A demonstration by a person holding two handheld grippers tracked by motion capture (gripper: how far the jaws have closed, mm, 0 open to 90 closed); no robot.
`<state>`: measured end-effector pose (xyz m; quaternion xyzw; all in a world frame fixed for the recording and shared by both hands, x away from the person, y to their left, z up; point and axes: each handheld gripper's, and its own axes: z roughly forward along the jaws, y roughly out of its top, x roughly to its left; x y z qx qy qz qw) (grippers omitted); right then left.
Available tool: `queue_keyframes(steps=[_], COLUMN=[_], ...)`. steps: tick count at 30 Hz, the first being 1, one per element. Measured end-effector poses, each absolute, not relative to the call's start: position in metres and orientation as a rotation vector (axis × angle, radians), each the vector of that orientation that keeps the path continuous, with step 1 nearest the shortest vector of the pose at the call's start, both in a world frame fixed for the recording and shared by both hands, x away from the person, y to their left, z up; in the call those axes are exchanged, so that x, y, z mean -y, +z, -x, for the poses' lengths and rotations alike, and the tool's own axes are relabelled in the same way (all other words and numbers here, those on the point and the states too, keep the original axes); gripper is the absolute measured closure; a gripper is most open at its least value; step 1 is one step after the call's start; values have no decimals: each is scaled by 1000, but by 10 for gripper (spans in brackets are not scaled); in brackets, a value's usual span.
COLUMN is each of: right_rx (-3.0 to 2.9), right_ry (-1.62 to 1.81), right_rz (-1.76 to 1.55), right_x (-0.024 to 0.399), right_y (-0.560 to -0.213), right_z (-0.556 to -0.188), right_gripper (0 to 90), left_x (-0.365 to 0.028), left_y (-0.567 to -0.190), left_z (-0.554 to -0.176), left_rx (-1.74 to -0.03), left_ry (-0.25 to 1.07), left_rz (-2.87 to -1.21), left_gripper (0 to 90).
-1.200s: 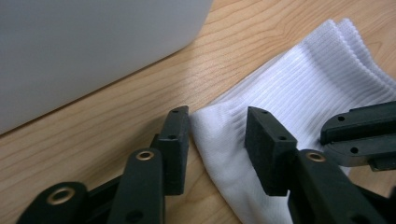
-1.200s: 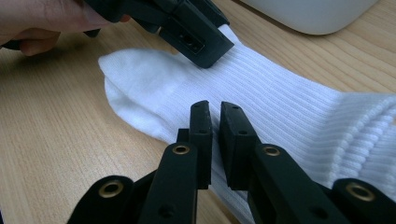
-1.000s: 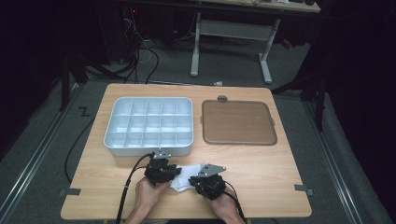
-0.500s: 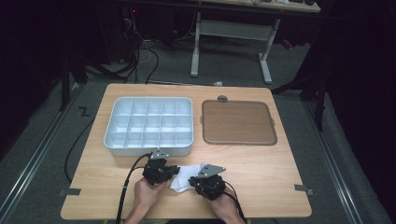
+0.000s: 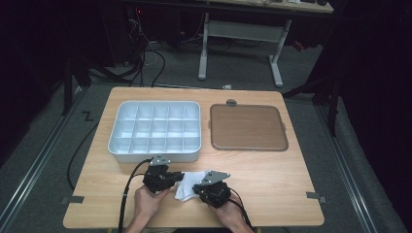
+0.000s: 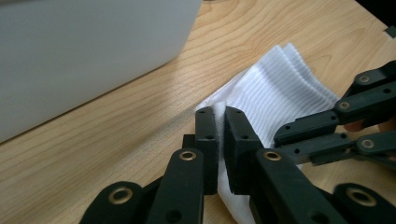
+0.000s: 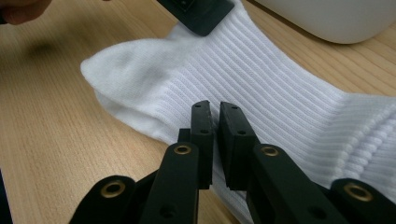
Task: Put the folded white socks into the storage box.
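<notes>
A white ribbed sock point(image 5: 187, 187) lies on the wooden surface point(image 5: 272, 170) near its front edge, just in front of the white compartment tray point(image 5: 155, 131) — a brown tray point(image 5: 248, 127) sits beside that. The left claw point(image 6: 220, 122) pinches a fold of the sock's fabric, jaws nearly together. The right claw point(image 7: 215, 122) is likewise clamped on the sock — only a thin slit of fabric between its jaws.

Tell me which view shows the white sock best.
The right gripper view: the white sock spreads wide there, ribbing and rounded end plain. The left gripper view shows a folded part of it pinched in the left gripper. The high view shows a small white patch between both grippers.
</notes>
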<state>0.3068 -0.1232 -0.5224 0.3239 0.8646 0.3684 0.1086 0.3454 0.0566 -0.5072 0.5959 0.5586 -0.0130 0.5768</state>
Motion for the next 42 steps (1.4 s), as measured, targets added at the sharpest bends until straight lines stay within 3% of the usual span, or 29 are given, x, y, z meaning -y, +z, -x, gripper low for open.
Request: queue_keyframes(steps=[19, 42], right_rx=[-2501, -2557], right_ry=[1094, 1033], right_rz=[-919, -907], right_x=[130, 124], right_y=[-508, -520], right_z=[-304, -312], right_gripper=[840, 867], left_x=[-66, -68], left_y=[-501, -489], left_z=[-345, -344], left_rx=[-1328, -1322], left_ry=[-76, -134], left_rz=[-1357, -1321], left_gripper=[858, 859])
